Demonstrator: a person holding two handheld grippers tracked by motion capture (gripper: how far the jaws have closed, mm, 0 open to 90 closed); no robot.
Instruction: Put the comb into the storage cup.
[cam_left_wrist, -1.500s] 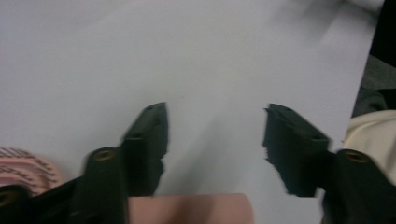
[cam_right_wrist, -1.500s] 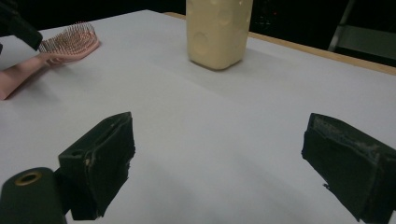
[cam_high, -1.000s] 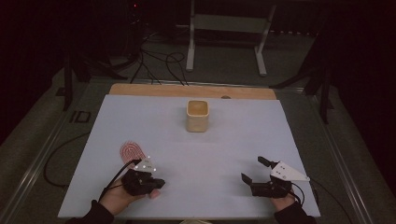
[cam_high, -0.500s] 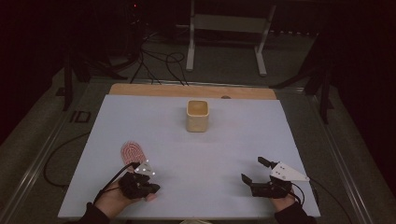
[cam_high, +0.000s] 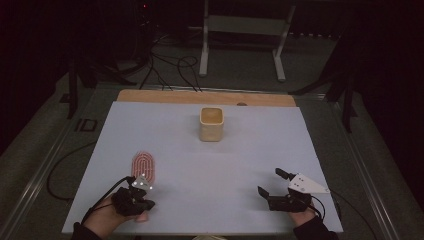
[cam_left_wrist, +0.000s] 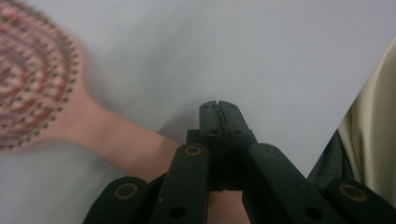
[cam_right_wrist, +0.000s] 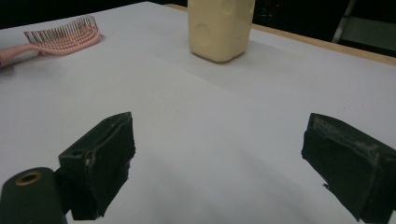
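A pink hairbrush (cam_high: 144, 167) lies bristles-up on the white bench (cam_high: 240, 160), just beside the left gripper (cam_high: 141, 186) — jaws pressed together, holding nothing. The right gripper (cam_high: 270, 183) rests well apart, jaws wide and empty — a cream cup (cam_high: 211, 124) stands beyond, nothing between.

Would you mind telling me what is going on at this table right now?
A person at a white table holds a gripper in each hand. The left gripper is shut with nothing between its jaws; the pink hairbrush lies bristles up on the table, its handle beside that gripper. The right gripper is open and holds nothing, low over bare table. A cream container stands upright farther back, near the middle, untouched.
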